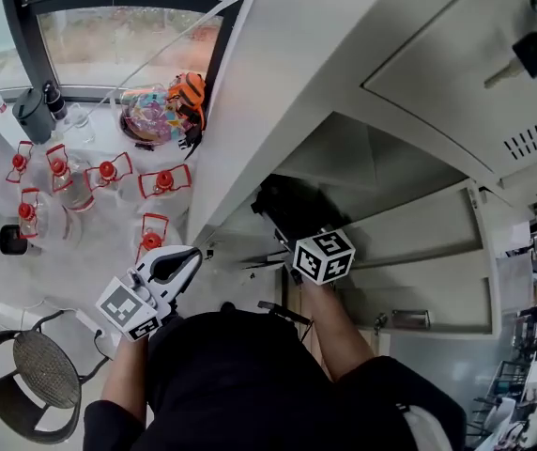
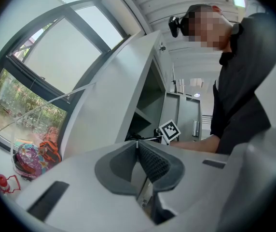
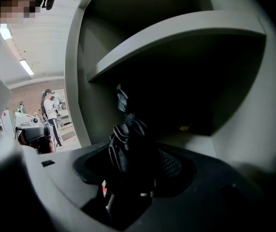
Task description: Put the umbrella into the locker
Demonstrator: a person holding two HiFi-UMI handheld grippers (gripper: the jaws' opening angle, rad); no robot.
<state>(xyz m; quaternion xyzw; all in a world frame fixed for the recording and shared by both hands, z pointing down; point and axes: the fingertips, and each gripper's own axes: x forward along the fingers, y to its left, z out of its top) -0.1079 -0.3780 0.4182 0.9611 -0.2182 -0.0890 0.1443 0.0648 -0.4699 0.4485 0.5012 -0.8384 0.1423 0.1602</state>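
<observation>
A folded black umbrella (image 3: 128, 146) is clamped in my right gripper (image 3: 131, 166), its top reaching into a dark locker compartment (image 3: 186, 100) under a grey shelf. In the head view the umbrella (image 1: 292, 209) shows as a dark bundle inside the open locker (image 1: 391, 186), just beyond the right gripper's marker cube (image 1: 324, 256). My left gripper (image 1: 176, 263) hangs outside the locker, to the left of its side wall. Its jaws are pressed together with nothing between them (image 2: 139, 151).
The locker door (image 1: 475, 73) stands open at upper right with a key (image 1: 529, 56) in its lock. Left of the locker a white table (image 1: 90, 242) carries several red-capped bottles (image 1: 109, 171) and a colourful bag (image 1: 156, 111). A round stool (image 1: 34, 372) stands at lower left.
</observation>
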